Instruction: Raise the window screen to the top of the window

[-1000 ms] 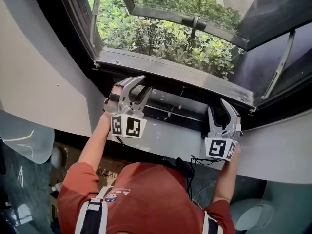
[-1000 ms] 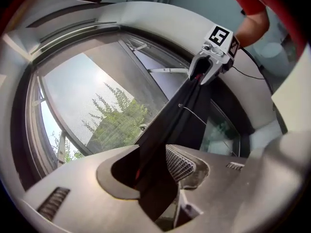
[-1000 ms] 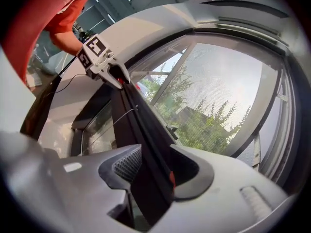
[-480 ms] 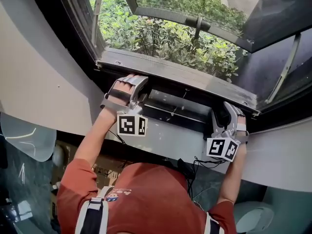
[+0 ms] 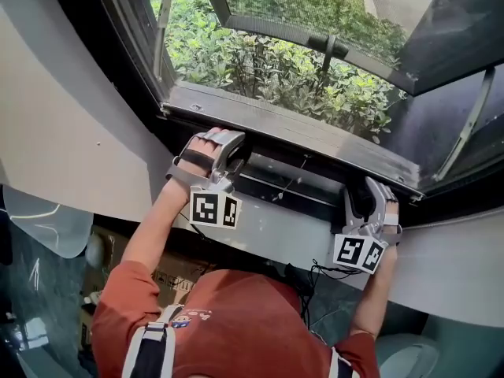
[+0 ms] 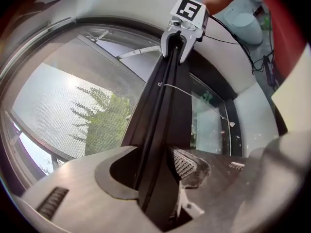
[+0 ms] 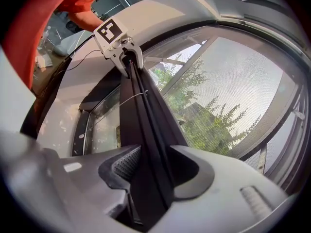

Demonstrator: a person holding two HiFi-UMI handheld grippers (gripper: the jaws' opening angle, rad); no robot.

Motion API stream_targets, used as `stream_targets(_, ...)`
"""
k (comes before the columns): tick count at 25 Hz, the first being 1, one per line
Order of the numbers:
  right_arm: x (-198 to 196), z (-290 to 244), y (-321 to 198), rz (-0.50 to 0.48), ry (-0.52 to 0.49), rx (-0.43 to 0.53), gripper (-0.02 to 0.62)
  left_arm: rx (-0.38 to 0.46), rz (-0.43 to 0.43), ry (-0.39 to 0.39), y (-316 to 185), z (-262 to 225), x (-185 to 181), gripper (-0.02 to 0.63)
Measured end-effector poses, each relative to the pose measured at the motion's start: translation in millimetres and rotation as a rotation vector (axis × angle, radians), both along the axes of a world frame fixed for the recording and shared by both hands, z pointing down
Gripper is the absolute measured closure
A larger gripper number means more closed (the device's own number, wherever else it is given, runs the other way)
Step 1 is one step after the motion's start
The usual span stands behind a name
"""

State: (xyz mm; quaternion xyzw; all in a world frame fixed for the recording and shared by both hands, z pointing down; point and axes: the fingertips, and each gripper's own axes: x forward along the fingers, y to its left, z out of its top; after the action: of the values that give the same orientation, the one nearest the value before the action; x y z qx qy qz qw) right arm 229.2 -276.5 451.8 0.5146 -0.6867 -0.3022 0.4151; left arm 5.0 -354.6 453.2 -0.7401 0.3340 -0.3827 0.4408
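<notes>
window screen (image 7: 243, 76) is showing as fine grey mesh across the right half of the right gripper view, with trees blurring through it. its dark bar (image 5: 307, 199) is sitting low, at the bottom of the window opening. the bar is running across the middle of the head view, just under the grey sill (image 5: 299, 126) and above the white ledge (image 5: 268, 228). a thin cord (image 5: 290, 181) is hanging across the pane just above the bar.

the left gripper (image 5: 226, 144) is reaching over the bar's left end, left of centre in the head view. its jaws have just been opening and are standing wide, with the bar running between them. in the left gripper view its ribbed pad (image 6: 184, 163) is lying right beside the bar's edge, and i cannot tell whether it is touching. the right gripper (image 5: 378, 189) is straddling the same bar toward the right of the head view, its jaws also standing wide with the bar passing between them. each gripper is appearing at the bar's far end in the other's view.

2 marker cubes (image 5: 214, 209) are facing up over the white ledge. green shrubs (image 5: 268, 61) are filling the upper centre of the head view beyond the sill. the person's red shirt (image 5: 244, 321) is filling the bottom centre.
</notes>
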Motion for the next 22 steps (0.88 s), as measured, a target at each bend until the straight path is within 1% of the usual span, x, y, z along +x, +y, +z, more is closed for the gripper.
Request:
stream_targets(2,-1,2,1,-0.005,-0.001,0.002,0.405,-0.024,0.012,0.016,1,1,0,0.422)
stream_targets(5,-2,2,1,-0.011,0.008,0.002,0.407,-0.021,0.025,0.027,1,1,-2,0.422)
stream_targets(7,-3,1,1,-0.015,0.014,0.006,0.407,-0.016,0.032,0.022,2,0,-3,0.426)
stream_targets(8,-3,1,2,-0.017,0.014,0.008,0.419,-0.014,0.036,0.020,3,0,-5,0.441)
stream_targets(9,-3,-1,2,-0.018,0.012,0.007,0.440,-0.010,0.039,0.018,4,0,-6,0.442)
stream_targets(10,-2,-2,2,-0.019,0.009,0.002,0.445,-0.005,0.040,0.014,4,-1,-6,0.442)
stream_targets(17,-2,-22,4,-0.023,0.009,0.009,0.445,0.015,0.052,-0.010,4,-19,-6,0.445)
stream_targets(20,-1,-32,4,-0.027,0.015,0.037,0.446,0.042,0.054,0.001,4,-30,-5,0.443)
stream_targets(21,0,-38,4,-0.025,0.016,0.055,0.447,0.063,0.051,0.010,4,-35,-5,0.455)
stream_targets(22,1,-44,4,-0.022,0.017,0.076,0.467,0.089,0.048,0.023,3,-42,-4,0.473)
